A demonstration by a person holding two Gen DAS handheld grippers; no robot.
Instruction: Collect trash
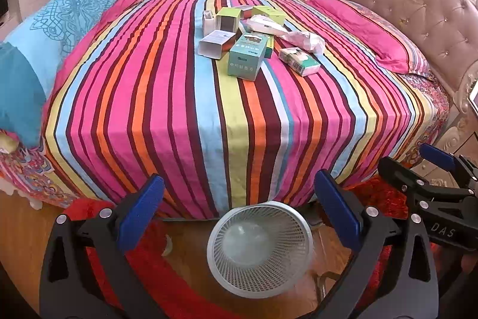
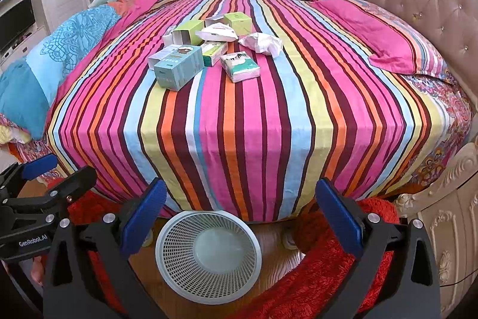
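Both the left gripper [image 1: 239,205] and right gripper [image 2: 241,211] hang spread wide, empty, above the empty mesh basket [image 2: 167,232] on the floor. All trash, boxes [image 2: 177,71] and crumpled wrappers [image 2: 261,44], still clusters mid-bed [image 2: 239,139]; collecting looks unstarted.
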